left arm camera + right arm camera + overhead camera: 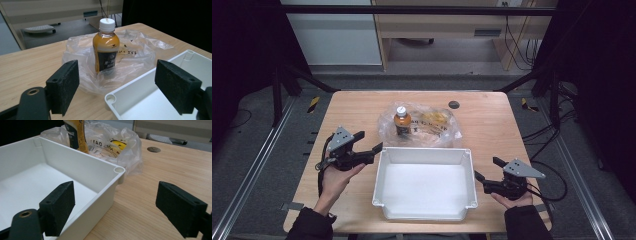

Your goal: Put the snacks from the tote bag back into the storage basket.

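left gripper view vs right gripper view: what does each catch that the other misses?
Left gripper view alone: the bottle's white cap and full orange body, standing upright in the plastic bag. Right gripper view alone: a round dark disc set in the table top, and something yellow inside the bag. Both: the bottle, the bag, the empty white bin, and each view's own open jaws.

Grey carpet floor (pixel 452 67) surrounds the wooden counter (pixel 492 115); light wood desk (pixel 437 25) behind, black frame rails (pixel 412 10) overhead.
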